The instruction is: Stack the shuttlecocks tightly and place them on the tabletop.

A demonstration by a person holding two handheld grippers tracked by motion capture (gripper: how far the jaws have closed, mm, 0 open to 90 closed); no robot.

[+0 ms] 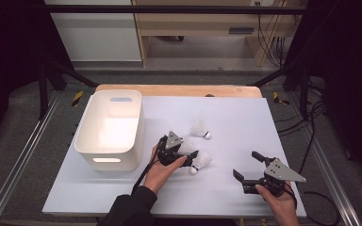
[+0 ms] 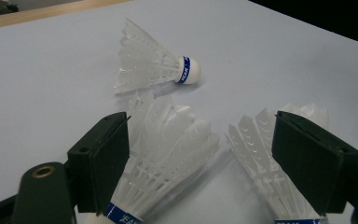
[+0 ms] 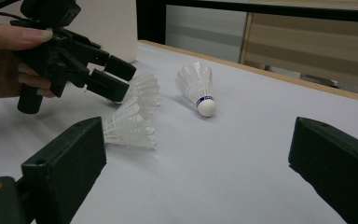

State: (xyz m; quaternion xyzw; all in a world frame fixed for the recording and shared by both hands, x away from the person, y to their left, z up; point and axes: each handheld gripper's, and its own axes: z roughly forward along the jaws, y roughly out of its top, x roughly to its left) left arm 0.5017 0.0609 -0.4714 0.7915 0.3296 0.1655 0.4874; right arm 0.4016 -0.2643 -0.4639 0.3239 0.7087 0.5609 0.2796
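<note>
White bin (image 1: 109,129) sits left of centre in the high view. Left gripper (image 1: 189,153), jaws parted, straddles a shuttlecock (image 2: 168,149), gripping nothing; its long axis runs lower left to upper right, cork lower left. Right gripper (image 1: 247,165), lower right, stands released.

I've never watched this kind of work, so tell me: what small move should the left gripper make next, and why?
Probably ease the left gripper down a little and shut its jaws on the nearest shuttlecock. Its jaws stand open with that shuttlecock's feathers between them, not pressed. A second shuttlecock lies close by the other jaw, so centring first seems wise. The white bin stands nearby, likely where it goes.
</note>
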